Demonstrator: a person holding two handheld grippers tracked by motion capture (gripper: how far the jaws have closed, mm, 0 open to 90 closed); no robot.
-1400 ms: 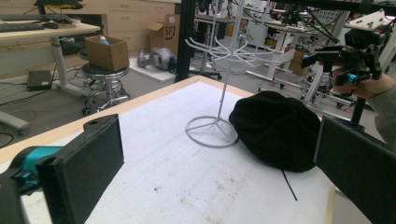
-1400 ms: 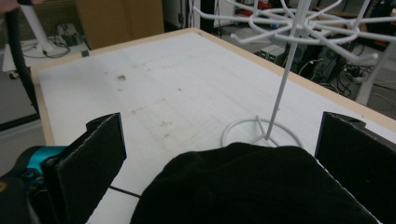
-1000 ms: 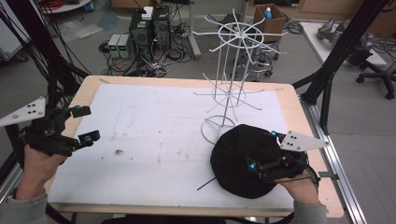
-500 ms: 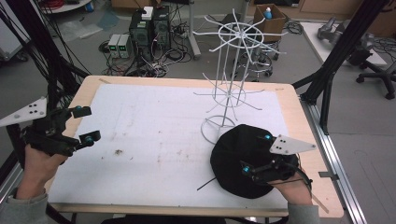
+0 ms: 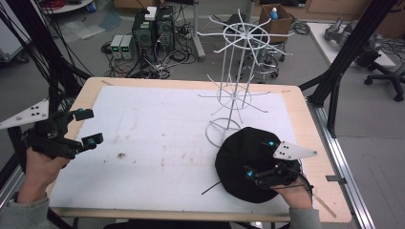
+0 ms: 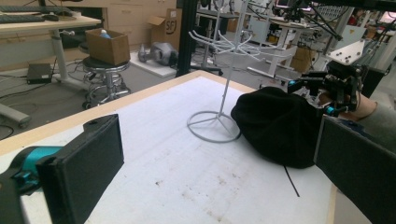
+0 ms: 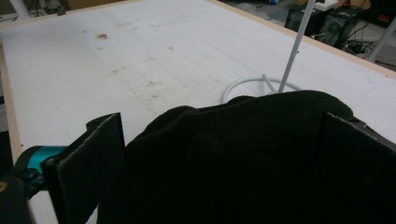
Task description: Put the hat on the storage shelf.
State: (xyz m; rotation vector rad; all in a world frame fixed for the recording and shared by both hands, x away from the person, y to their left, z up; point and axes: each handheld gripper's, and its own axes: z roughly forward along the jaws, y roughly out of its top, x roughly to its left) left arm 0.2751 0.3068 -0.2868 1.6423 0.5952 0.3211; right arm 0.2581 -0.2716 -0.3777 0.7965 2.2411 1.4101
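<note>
A black fabric hat (image 5: 239, 155) lies on the white mat at the right, against the base ring of a white wire rack (image 5: 234, 90). My right gripper (image 5: 260, 159) is open over the hat's near right side, one jaw on each side of a raised part of the fabric (image 7: 233, 154). In the right gripper view the jaws stand wide apart around the gripper's midpoint (image 7: 222, 158). My left gripper (image 5: 90, 126) hovers open at the table's left edge with nothing between its jaws (image 6: 219, 177). The left gripper view shows the hat (image 6: 275, 123) and the right gripper (image 6: 322, 91) behind it.
The white mat (image 5: 157, 133) covers most of the wooden table (image 5: 305, 124). A thin black strand (image 5: 210, 187) pokes out from the hat's near left edge. The rack's wire arms spread above the table's far right. Computers and cables lie on the floor beyond.
The right gripper has slid left, farther over the hat. The left gripper has stayed where it was.
</note>
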